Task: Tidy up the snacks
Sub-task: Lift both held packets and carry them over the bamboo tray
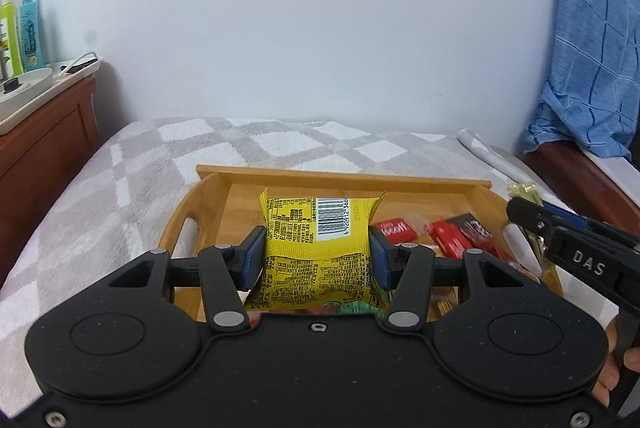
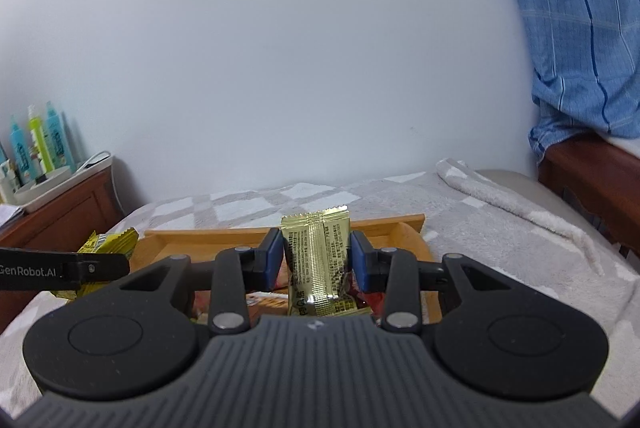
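My left gripper (image 1: 316,252) is shut on a yellow snack packet (image 1: 316,268) with a barcode, held above the wooden tray (image 1: 340,178). Several red and black snack packets (image 1: 448,234) lie in the tray's right half. My right gripper (image 2: 316,258) is shut on a gold foil snack packet (image 2: 316,260), held upright above the same tray (image 2: 200,240). The right gripper shows at the right of the left wrist view (image 1: 516,206). The left gripper's arm with the yellow packet (image 2: 108,242) shows at the left of the right wrist view.
The tray sits on a grey and white checked blanket (image 1: 120,168) on a bed. A wooden nightstand (image 1: 44,132) with a white tray and bottles (image 1: 20,28) stands at the left. A blue plaid cloth (image 1: 592,48) hangs over the wooden bed frame (image 2: 592,180) at the right.
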The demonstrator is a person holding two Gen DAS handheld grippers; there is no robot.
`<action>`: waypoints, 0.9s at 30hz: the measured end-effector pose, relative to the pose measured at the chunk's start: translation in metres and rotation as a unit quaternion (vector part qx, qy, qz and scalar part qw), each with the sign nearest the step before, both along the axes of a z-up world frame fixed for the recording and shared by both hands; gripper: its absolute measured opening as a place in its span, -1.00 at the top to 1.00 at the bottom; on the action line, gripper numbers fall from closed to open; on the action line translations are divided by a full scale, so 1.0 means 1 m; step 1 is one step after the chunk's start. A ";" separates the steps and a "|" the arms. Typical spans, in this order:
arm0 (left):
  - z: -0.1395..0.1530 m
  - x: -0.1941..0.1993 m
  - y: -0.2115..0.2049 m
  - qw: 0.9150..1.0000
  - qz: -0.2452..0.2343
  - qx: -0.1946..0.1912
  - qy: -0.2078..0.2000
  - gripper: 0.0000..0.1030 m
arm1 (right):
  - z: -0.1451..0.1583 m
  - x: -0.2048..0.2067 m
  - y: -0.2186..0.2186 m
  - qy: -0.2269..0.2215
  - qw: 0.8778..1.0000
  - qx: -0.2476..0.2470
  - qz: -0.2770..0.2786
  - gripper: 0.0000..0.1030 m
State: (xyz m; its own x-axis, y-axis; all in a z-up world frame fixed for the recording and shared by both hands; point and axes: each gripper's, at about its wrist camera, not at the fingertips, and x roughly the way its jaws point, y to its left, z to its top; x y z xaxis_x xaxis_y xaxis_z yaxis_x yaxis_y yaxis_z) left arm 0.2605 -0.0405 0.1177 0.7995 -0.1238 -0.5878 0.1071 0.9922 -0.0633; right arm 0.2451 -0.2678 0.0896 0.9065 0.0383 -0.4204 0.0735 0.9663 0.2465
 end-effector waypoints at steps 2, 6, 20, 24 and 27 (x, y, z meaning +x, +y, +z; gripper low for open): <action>-0.001 0.012 -0.001 1.000 0.000 0.001 0.000 0.03 | -0.003 0.007 -0.007 0.006 1.000 0.017 -0.001 0.19; -0.005 0.038 -0.001 1.000 0.008 -0.005 0.012 0.03 | -0.006 0.026 -0.019 0.017 0.999 0.049 0.008 0.19; -0.040 0.095 -0.004 0.997 0.043 0.003 0.064 0.03 | -0.023 0.067 -0.053 0.067 0.993 0.092 0.028 0.19; -0.047 0.099 -0.010 0.997 0.042 0.011 0.070 0.03 | -0.030 0.072 -0.046 0.081 0.993 0.076 0.033 0.17; -0.052 0.102 -0.012 0.996 0.042 0.016 0.075 0.03 | -0.036 0.075 -0.042 0.093 0.992 0.072 0.036 0.21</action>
